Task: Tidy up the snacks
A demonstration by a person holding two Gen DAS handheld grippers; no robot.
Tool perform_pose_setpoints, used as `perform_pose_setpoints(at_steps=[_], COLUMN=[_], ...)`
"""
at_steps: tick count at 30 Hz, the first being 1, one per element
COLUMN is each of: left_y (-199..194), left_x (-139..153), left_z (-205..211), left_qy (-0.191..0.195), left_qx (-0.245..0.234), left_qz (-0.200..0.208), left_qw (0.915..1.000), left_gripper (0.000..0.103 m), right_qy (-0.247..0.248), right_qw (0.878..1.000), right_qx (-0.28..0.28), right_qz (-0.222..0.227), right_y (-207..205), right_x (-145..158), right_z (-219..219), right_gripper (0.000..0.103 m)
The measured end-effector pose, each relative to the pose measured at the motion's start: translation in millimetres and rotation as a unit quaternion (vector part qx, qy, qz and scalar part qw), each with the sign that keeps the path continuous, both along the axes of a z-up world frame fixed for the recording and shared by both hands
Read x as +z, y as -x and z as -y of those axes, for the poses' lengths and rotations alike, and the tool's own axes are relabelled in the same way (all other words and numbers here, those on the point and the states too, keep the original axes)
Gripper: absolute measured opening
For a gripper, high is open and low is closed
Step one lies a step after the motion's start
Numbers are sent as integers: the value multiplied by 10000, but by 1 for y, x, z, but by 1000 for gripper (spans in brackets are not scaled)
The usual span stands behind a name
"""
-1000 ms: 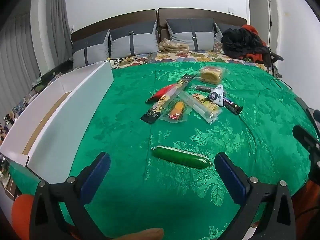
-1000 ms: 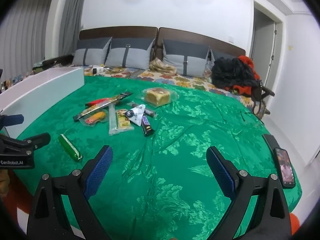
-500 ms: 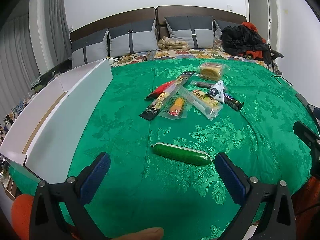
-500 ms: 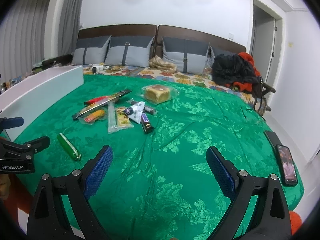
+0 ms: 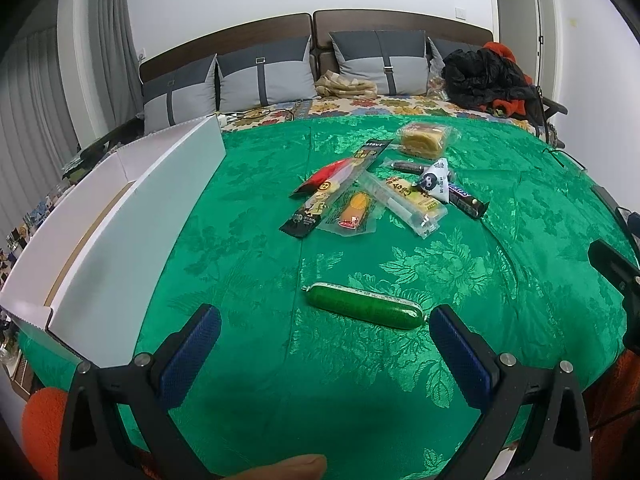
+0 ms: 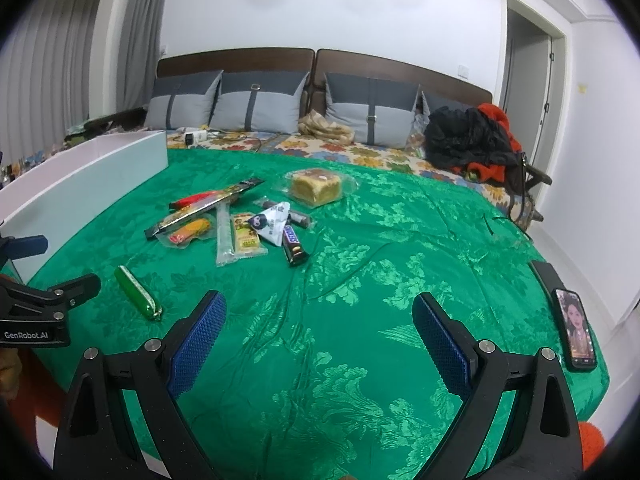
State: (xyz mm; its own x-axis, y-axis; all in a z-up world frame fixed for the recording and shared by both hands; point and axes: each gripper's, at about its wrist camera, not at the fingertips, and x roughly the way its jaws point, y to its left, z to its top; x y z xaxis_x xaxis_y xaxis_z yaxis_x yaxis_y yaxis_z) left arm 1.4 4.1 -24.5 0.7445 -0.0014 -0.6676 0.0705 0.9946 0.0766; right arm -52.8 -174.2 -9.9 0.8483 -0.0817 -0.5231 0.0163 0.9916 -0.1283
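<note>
1. Since a second ago, the left gripper (image 5: pixel 320 328) is seen slightly lower and closer to the snacks, with the green sausage (image 5: pixel 363 311) shown larger between its fingers; little else is changed.
2. Both jaws of the left gripper are spread wide and nothing is held; the green sausage is left lying on the green bedspread (image 5: pixel 240 248) just ahead of the blue pads (image 5: pixel 188 352), its right end near the right pad, untouched.
3. The right gripper (image 6: pixel 318 328) is likewise held released and empty above the near edge of the bedspread, well apart from every snack.
4. A white box (image 5: pixel 132 216) is set along the left edge of the bedspread, its open top turned upward.
5. Toward the middle of the bedspread a cluster of snacks is laid out: a long black snack strip (image 5: pixel 336 188) resting over a red packet (image 5: pixel 322 176), an orange-filled clear pouch (image 5: pixel 352 212) just beside them, and a clear-wrapped yellow bar (image 5: pixel 408 200).
6. A white triangular packet (image 5: pixel 434 182) is seen resting against a dark chocolate bar (image 5: pixel 466 202).
7. A wrapped cake slice (image 5: pixel 424 136) is placed behind the cluster, toward the far edge.
8. A phone (image 6: pixel 576 328) is left at the right edge of the bedspread, its screen lit.
</note>
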Motion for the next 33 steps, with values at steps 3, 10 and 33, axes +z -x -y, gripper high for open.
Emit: perform_pose_setpoints(at_steps=[3,10,33], left_y=[0,-1,-14], left_x=[-1,-4,-22], left_z=[0,0,-20], left_qy=[2,4,524], left_qx=[0,14,292], left_qz=[-11,-76,-711], left_qw=[10000,10000,9957], left_gripper=[103,103,103], right_qy=[-10,-36,-87], right_qw=[10000,10000,9998], right_qx=[-2,-15,67], right_qz=[-6,-1,-179], right_y=[0,0,-4], right_x=[-1,-1,-5], right_z=[0,-1,0], right_gripper=[96,96,96])
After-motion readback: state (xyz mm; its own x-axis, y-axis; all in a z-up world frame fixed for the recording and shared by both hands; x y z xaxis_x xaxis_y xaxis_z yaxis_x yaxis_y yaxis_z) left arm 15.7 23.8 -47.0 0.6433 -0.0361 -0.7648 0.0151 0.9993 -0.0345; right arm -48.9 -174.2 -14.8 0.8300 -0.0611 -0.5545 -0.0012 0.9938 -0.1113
